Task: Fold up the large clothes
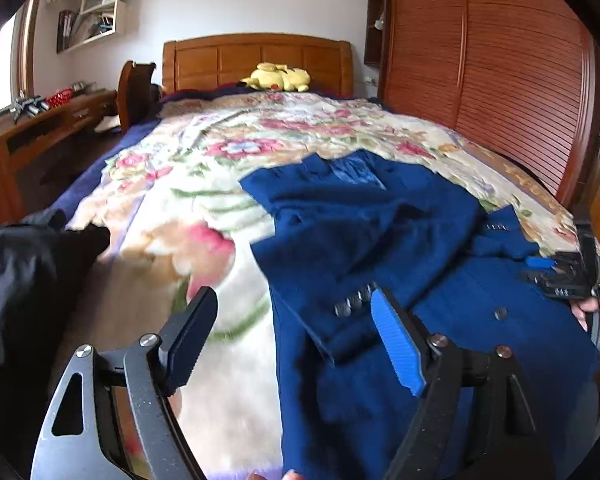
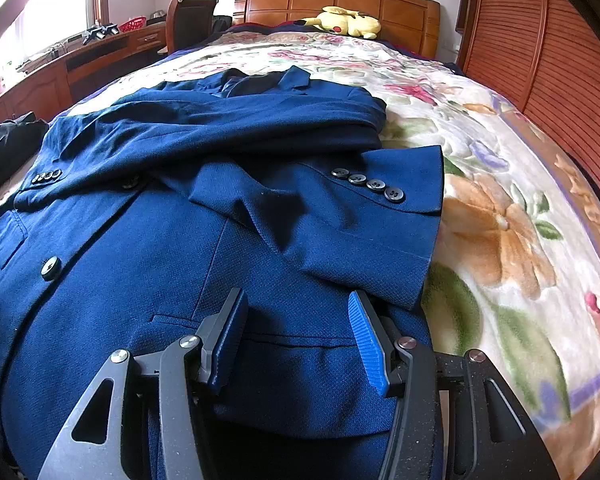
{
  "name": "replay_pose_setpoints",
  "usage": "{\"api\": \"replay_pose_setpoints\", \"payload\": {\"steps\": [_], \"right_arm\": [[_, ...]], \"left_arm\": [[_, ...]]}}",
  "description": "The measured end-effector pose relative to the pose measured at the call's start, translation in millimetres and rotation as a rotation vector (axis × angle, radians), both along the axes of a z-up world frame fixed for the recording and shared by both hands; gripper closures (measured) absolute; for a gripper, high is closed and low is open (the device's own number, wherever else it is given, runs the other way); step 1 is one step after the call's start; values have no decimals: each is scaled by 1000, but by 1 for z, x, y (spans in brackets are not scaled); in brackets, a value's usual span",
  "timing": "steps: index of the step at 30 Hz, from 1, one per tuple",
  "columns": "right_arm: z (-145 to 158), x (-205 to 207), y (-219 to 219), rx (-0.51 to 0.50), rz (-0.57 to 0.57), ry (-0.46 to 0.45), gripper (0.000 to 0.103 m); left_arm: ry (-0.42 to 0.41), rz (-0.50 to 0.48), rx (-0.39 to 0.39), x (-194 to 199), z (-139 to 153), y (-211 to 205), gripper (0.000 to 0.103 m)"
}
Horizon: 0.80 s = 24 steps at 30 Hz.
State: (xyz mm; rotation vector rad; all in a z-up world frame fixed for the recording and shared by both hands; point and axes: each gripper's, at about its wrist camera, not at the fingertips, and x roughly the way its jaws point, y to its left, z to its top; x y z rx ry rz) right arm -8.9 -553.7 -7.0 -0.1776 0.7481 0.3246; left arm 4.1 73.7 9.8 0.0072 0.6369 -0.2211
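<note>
With both sleeves crossed loosely over blue jacket (image 2: 148, 240) on bed (image 2: 500, 208), both grippers' fingers spread, empty. Right gripper (image 2: 296, 336) over hem; left gripper (image 1: 292, 336) view blurred, probably near cuff. Risk: lifting hem spills sleeves.

both wrist views face the headboard (image 1: 256, 60), sharing the jacket (image 2: 140, 240).

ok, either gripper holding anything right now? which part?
Nothing held. Left gripper and right gripper are both open above the blue jacket, jaws empty.
</note>
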Motion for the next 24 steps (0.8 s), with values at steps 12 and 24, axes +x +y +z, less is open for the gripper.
{"api": "replay_pose_setpoints", "payload": {"steps": [12, 24], "right_arm": [[0, -1, 3, -11, 0, -1, 49], [22, -49, -21, 2, -39, -49, 49]], "left_arm": [[94, 22, 7, -29, -27, 8, 21], [99, 7, 28, -60, -34, 1, 21]]}}
